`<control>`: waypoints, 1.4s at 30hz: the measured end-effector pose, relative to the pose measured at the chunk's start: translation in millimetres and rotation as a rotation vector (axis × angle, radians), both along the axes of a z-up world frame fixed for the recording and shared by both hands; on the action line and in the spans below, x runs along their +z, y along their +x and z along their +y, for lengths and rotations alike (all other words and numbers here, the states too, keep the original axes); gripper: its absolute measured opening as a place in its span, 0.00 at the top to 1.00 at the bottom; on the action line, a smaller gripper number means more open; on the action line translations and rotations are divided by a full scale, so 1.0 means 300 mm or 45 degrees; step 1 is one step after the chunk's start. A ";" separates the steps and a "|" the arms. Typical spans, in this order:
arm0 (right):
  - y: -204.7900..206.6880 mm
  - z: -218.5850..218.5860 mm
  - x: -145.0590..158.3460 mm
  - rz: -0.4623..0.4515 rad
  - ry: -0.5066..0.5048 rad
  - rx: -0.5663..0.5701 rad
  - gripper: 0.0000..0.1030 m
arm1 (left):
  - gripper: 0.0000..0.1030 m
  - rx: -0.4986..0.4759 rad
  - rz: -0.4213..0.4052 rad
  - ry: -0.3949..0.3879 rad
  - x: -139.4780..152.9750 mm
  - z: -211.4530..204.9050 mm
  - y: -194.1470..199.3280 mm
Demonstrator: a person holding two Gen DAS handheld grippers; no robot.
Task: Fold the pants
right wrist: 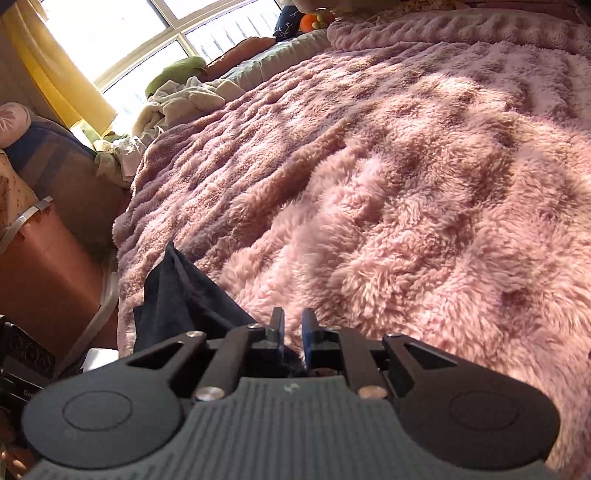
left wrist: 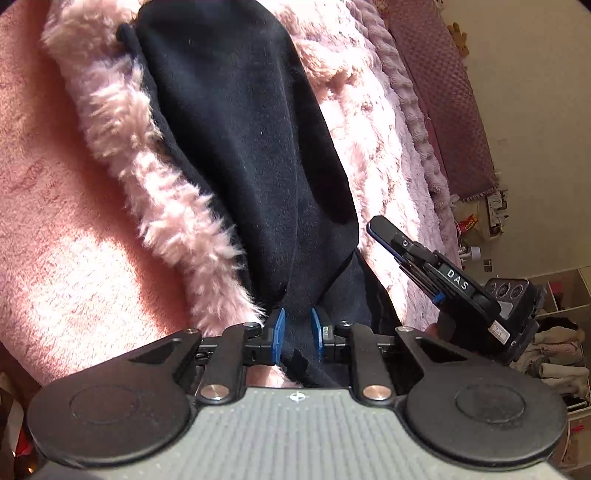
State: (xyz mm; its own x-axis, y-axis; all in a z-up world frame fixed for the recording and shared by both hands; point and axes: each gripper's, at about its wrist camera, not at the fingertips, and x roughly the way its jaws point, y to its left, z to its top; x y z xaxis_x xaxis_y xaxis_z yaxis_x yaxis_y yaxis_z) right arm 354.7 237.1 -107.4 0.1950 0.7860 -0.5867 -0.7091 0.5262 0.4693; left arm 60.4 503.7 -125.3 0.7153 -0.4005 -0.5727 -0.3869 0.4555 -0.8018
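On the bed, across a fluffy pink blanket (right wrist: 388, 177), lie the dark navy pants (left wrist: 240, 155), stretched lengthwise away from the left wrist camera with one leg running up toward the top of the view. Close to the camera the left gripper (left wrist: 297, 330) has its blue-padded fingers (left wrist: 278, 326) drawn in around a gathered ridge of the pants fabric, which runs between them and back under the gripper body. To its right, the right gripper (left wrist: 417, 254) shows from the side, its black fingers lying together and pointing out over the blanket just beside the edge of the pants.

From the right wrist view, the right gripper (right wrist: 292, 332) has its fingers (right wrist: 308, 334) nearly together; dark cloth seems to sit low in the narrow gap, though the shadow there makes it hard to be sure. A fold of the pants (right wrist: 177, 291) rises just left of those fingers. Crumpled pale clothes (right wrist: 177, 99) lie near the window (right wrist: 122, 33).
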 end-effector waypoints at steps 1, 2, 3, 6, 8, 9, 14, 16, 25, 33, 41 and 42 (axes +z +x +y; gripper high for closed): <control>-0.013 -0.004 0.009 -0.022 0.014 0.015 0.92 | 0.75 0.051 -0.014 0.028 0.012 0.013 -0.014; -0.031 -0.008 0.019 -0.035 0.029 0.033 0.92 | 0.73 0.109 -0.031 0.049 0.023 0.029 -0.029; -0.050 -0.013 0.028 -0.041 0.048 0.054 0.92 | 0.72 0.148 -0.041 0.053 0.028 0.041 -0.042; -0.116 -0.009 0.051 -0.059 0.080 0.175 0.92 | 0.69 0.258 -0.037 0.065 0.036 0.070 -0.068; -0.168 0.016 0.054 -0.048 0.041 0.287 0.92 | 0.61 0.358 0.033 0.211 0.059 0.078 -0.074; -0.198 0.033 0.050 -0.030 0.008 0.347 0.92 | 0.58 0.421 0.073 0.290 0.068 0.087 -0.091; -0.331 0.095 -0.002 -0.018 -0.174 0.486 0.92 | 0.57 0.637 0.106 0.325 0.063 0.149 -0.151; -0.348 0.114 -0.022 -0.010 -0.178 0.495 0.92 | 0.57 0.663 0.039 0.167 0.035 0.177 -0.172; -0.291 0.341 0.009 -0.077 -0.101 0.376 0.92 | 0.57 0.663 0.049 0.053 -0.003 0.208 -0.187; -0.288 0.477 -0.047 0.030 -0.185 0.419 1.00 | 0.57 0.703 0.044 -0.017 -0.026 0.229 -0.224; -0.397 0.504 0.063 -0.319 -0.128 0.515 0.79 | 0.57 0.746 0.058 -0.084 -0.057 0.252 -0.265; -0.435 0.517 0.074 -0.408 -0.132 0.568 0.80 | 0.57 0.748 0.058 -0.099 -0.060 0.256 -0.269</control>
